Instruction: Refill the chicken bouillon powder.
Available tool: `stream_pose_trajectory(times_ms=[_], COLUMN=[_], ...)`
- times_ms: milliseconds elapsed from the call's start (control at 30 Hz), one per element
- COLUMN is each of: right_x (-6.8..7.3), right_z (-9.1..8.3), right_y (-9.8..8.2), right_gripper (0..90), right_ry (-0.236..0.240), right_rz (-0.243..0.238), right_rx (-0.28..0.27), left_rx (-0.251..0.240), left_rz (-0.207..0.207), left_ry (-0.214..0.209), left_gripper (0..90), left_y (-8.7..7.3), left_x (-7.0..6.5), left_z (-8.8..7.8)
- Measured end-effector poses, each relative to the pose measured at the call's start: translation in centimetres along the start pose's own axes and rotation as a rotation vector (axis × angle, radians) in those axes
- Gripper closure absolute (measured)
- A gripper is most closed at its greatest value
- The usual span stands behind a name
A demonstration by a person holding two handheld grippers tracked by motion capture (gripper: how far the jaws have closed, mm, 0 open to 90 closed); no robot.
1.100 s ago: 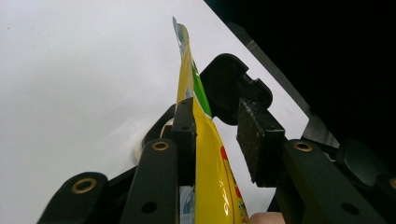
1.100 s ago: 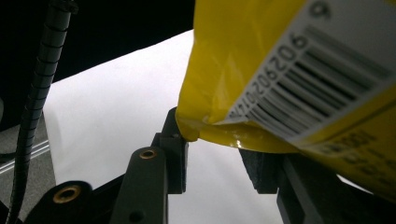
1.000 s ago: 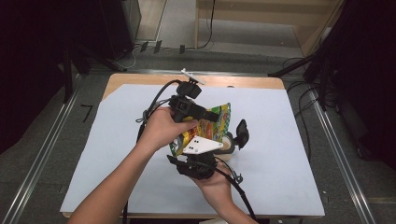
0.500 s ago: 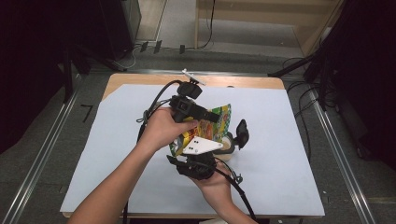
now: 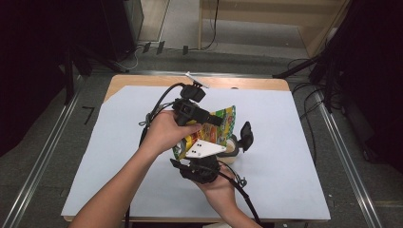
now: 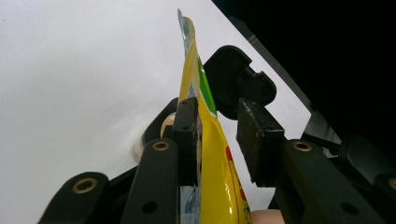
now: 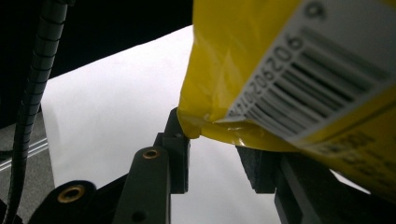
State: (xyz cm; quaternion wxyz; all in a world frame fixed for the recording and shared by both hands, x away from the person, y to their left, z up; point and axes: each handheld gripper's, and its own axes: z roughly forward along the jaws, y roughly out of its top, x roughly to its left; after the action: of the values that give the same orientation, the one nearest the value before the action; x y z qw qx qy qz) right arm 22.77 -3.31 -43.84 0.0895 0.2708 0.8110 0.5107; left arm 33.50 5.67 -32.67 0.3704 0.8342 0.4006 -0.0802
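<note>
While the yellow snack bag (image 5: 216,128) is held up above the middle of the white surface (image 5: 294,156), it is touched by one pad of the left tongs (image 6: 217,133), set partly apart; the right tongs (image 7: 219,161) stand partly apart beneath its corner, unclamped.

A glossy yellow foil packet (image 6: 211,154) over matt white paper (image 5: 294,156) on a wooden table (image 5: 266,83)

Snack bag (image 5: 219,124) mid-table over white sheet (image 5: 285,142), between left gripper (image 5: 209,118) behind and right gripper (image 5: 202,164) in front. Round container (image 5: 231,148) just right of bag, on sheet.
</note>
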Motion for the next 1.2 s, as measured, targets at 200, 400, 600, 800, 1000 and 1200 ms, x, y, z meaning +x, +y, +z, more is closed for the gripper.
stream_pose_trajectory(times_ms=[200, 400, 600, 800, 1000, 1200], right_x=[0.0, 0.0, -0.2, -0.1, 0.0, -0.2], right_z=[0.3, 0.5, 0.8, 1.1, 1.3, 1.3], right_y=[-0.3, -0.8, -1.6, -2.2, -2.7, -3.2], right_gripper=[66.7, 64.2, 62.5, 62.1, 62.2, 61.0], right_ry=[0.007, 0.011, 0.025, 0.028, 0.036, 0.057], right_rz=[-0.006, -0.02, -0.042, -0.088, -0.135, -0.14], right_rx=[0.005, 0.01, 0.019, 0.032, 0.046, 0.059], left_rx=[0.003, -0.001, -0.006, -0.003, 0.006, 0.011], left_rz=[-0.002, -0.005, -0.01, -0.024, -0.028, -0.054], left_ry=[-0.007, -0.015, -0.02, -0.023, -0.024, -0.036], left_gripper=[69.2, 69.1, 69.7, 71.2, 72.0, 73.9], left_y=[-0.4, -1.0, -1.6, -2.2, -2.7, -3.0], left_x=[0.2, 0.3, 0.8, 1.4, 2.0, 2.8], left_z=[-0.1, 0.1, 0.3, 0.4, 0.7, 1.1])
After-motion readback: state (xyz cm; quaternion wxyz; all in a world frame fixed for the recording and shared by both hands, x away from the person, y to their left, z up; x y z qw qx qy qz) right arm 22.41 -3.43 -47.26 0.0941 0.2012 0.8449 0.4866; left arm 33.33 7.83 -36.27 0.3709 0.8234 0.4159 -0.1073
